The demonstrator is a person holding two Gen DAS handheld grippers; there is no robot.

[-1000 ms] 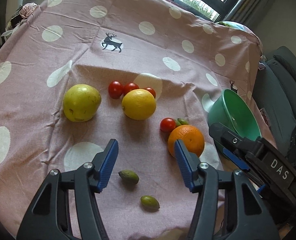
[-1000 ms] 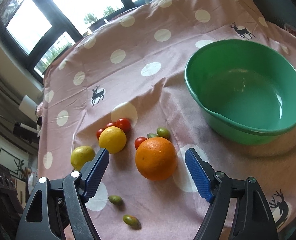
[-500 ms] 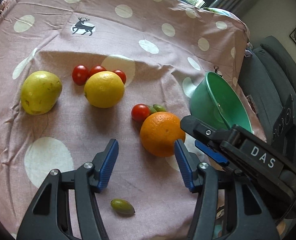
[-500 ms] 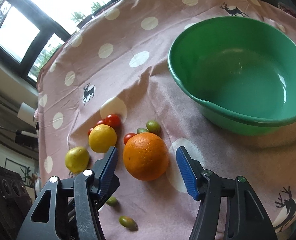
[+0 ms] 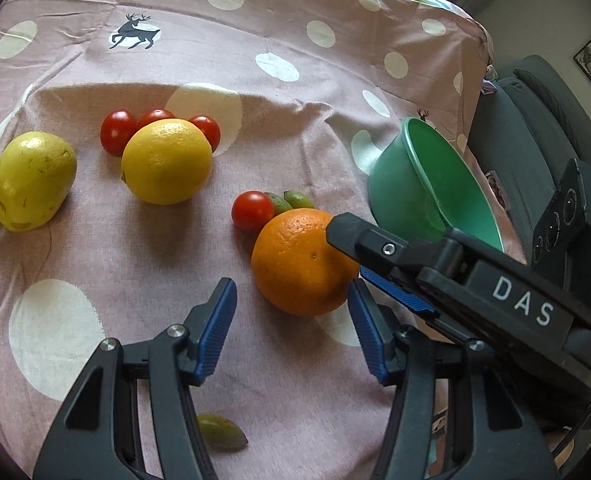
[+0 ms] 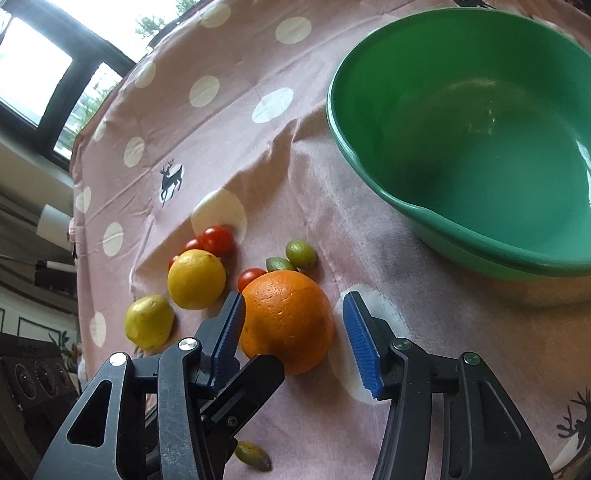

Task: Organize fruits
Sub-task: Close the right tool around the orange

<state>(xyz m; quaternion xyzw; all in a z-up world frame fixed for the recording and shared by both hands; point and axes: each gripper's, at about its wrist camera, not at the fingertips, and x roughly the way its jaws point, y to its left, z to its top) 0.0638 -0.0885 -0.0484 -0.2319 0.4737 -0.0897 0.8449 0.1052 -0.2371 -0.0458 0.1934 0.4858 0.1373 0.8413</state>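
Right tongs (image 6: 293,334): spread wide around the orange (image 6: 287,322) on the counter, unclamped. Left tongs (image 5: 291,330): wide, empty, crowding just beside; collision or nudging the orange into the tomato (image 6: 251,277) is the risk.

An orange (image 6: 287,320) is set on the surface (image 6: 223,120), left of a bowl (image 6: 475,240). A lemon (image 6: 196,279) and pear (image 6: 149,322) are placed further left.
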